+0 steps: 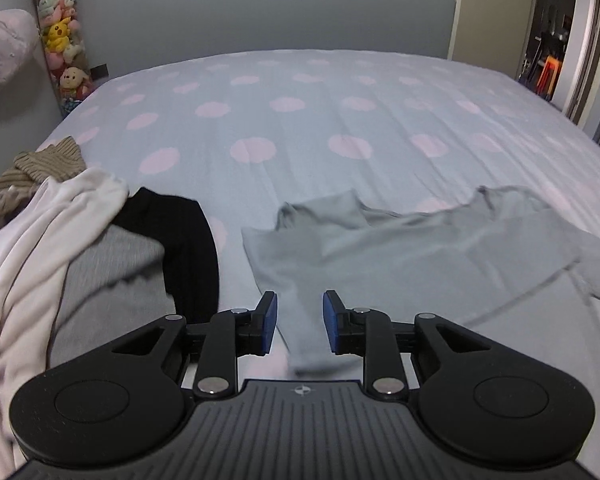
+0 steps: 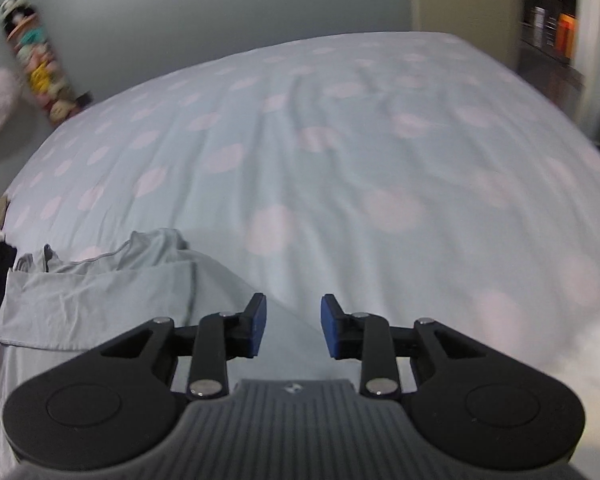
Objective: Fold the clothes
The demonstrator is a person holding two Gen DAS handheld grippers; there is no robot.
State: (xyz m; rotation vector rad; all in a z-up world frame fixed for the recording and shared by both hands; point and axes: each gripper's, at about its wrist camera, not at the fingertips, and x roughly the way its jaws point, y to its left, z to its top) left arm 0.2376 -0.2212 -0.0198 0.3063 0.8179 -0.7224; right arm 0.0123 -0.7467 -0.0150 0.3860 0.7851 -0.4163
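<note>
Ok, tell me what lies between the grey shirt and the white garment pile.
In the left wrist view, a black garment lies between the grey shirt and the white garment.

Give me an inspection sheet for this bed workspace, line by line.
Surface: bed sheet, pale blue with pink dots, lightly creased.
Job's things: grey shirt spread on the sheet, one sleeve running down between the left gripper's fingers.
Clutter: pile at left with white garment, black garment and striped brown garment.
Grippers: left gripper open, pads clear of the sleeve; right gripper open, nothing held.
Cables: nothing seen.
Surroundings: plush toys stacked in the corner, open door at right.
</note>
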